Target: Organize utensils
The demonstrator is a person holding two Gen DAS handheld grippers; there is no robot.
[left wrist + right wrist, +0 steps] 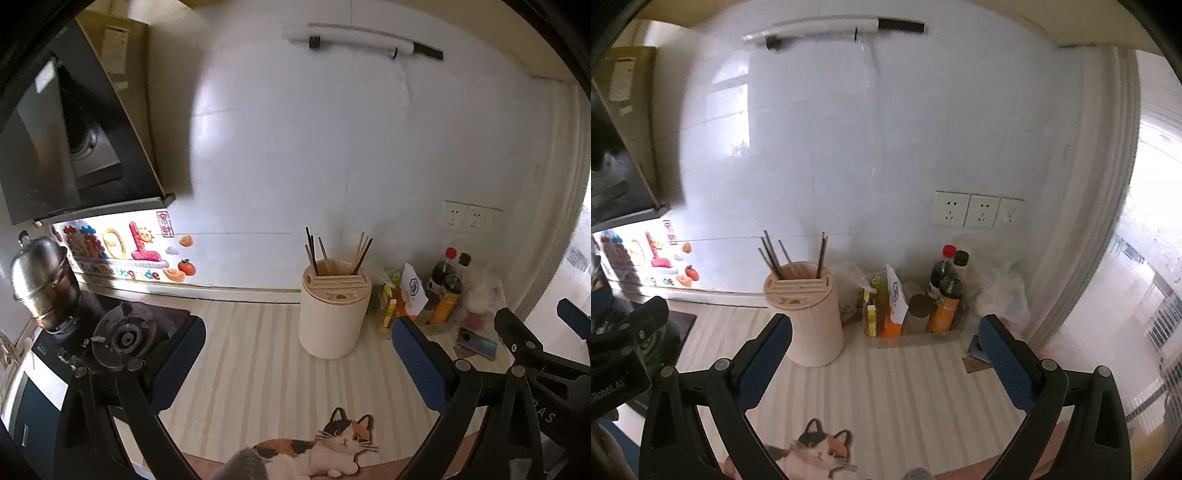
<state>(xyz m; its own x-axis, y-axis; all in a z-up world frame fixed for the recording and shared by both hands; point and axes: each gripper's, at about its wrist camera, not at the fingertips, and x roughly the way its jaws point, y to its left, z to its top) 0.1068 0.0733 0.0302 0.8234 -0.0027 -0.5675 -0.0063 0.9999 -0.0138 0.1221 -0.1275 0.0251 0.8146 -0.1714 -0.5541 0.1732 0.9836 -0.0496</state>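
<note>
I hold both the left gripper (pixel 299 354) and right gripper (pixel 884 350) spread and empty above the counter (pixel 258 369). The chopsticks (pixel 314 251) stand in the holder (pixel 332 314), near the back wall. For a clean grasp, I should approach from above and close on one chopstick only.

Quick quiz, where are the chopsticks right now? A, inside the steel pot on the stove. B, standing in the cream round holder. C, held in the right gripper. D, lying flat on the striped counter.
B: the chopsticks stand upright in the cream round holder, while both the left gripper and the right gripper are open and hold nothing.
</note>
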